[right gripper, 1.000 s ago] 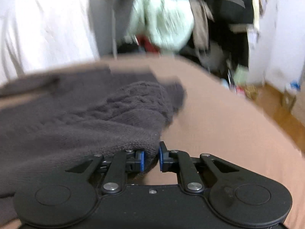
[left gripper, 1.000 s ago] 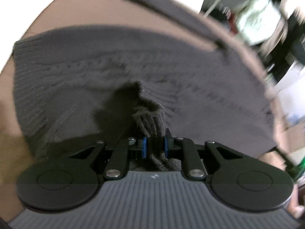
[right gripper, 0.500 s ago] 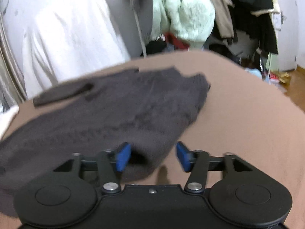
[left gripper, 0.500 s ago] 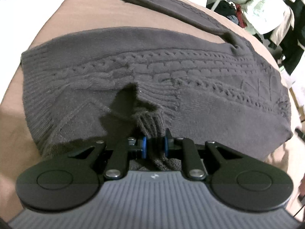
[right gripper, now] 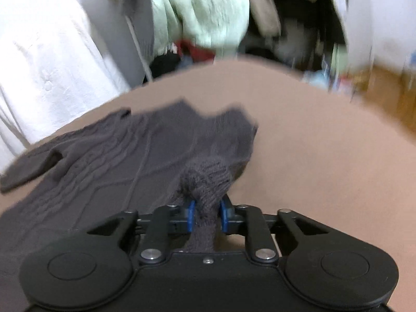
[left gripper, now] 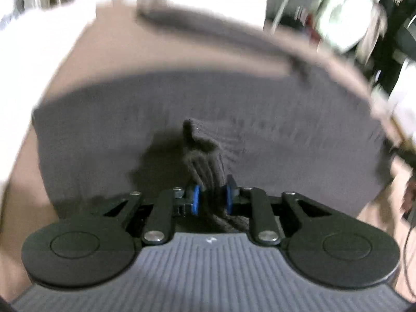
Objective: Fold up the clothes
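Note:
A dark grey cable-knit sweater (left gripper: 260, 119) lies spread on a tan surface (left gripper: 109, 59). One sleeve (left gripper: 208, 31) stretches along the far edge. My left gripper (left gripper: 210, 197) is shut on a bunched ribbed fold of the sweater (left gripper: 205, 163), lifted a little off the rest. In the right wrist view the sweater (right gripper: 117, 150) lies to the left. My right gripper (right gripper: 206, 214) is shut on a bunched knit fold of the sweater (right gripper: 205, 179) near its right edge.
The tan surface (right gripper: 325, 143) extends to the right of the sweater. A white cloth (right gripper: 52, 52) hangs at the left. A cluttered clothes rack with a pale green garment (right gripper: 202, 10) stands behind. Wooden floor (right gripper: 390, 96) shows at the far right.
My right gripper was open beside the sweater's edge half a second ago and has shut on a fold. My left gripper keeps its hold and has shifted; the view is blurred.

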Demonstrator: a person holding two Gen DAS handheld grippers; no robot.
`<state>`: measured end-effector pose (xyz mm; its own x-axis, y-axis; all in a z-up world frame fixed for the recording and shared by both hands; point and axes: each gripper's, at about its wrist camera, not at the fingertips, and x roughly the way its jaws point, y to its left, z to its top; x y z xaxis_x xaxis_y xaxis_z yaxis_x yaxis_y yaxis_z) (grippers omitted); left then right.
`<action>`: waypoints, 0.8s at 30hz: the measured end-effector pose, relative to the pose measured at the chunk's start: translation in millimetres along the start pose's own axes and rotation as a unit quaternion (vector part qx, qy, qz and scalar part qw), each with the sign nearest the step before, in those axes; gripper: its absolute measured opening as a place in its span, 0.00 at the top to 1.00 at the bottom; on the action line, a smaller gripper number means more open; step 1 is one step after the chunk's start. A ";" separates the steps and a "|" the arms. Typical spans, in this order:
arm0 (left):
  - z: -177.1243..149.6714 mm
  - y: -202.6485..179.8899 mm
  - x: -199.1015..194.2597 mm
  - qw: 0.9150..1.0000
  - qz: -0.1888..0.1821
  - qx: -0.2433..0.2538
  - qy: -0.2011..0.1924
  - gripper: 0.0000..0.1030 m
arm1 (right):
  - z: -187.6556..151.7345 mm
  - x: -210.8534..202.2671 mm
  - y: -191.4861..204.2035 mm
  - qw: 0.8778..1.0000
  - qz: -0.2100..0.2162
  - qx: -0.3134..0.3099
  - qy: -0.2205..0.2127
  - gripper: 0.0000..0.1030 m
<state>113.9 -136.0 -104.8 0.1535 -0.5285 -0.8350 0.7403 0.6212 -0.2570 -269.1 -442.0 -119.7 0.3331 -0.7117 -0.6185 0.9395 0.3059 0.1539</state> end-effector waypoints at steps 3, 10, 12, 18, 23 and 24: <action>-1.7 5.7 8.8 0.999 0.007 -0.005 0.034 0.71 | -10.8 13.8 8.1 0.998 -0.027 -0.060 0.023 0.74; 1.5 49.0 -69.7 0.993 0.091 -0.009 -0.073 0.32 | -15.1 -60.7 79.7 0.959 -0.088 -0.245 -0.114 0.46; -6.3 72.3 -69.7 0.992 0.105 -0.041 -0.055 0.32 | -26.7 -88.8 107.0 0.949 0.002 -0.288 -0.124 0.46; -21.5 122.3 -41.6 0.986 0.074 -0.151 0.020 0.32 | -84.1 -142.4 205.2 0.859 0.361 -0.363 0.029 0.46; -28.5 144.0 -27.8 0.972 0.021 -0.234 0.017 0.20 | -144.9 -171.6 280.2 0.735 0.479 -0.472 0.085 0.44; -29.5 145.0 -25.8 0.972 0.021 -0.235 0.010 0.32 | -157.6 -177.3 291.7 0.714 0.480 -0.504 0.076 0.39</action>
<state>198.0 -15.3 -134.9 0.1597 -0.4888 -0.8577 0.3518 0.8400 -0.4132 -66.6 -126.9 -86.6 0.6999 0.1865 -0.6895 -0.2770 0.9606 -0.0214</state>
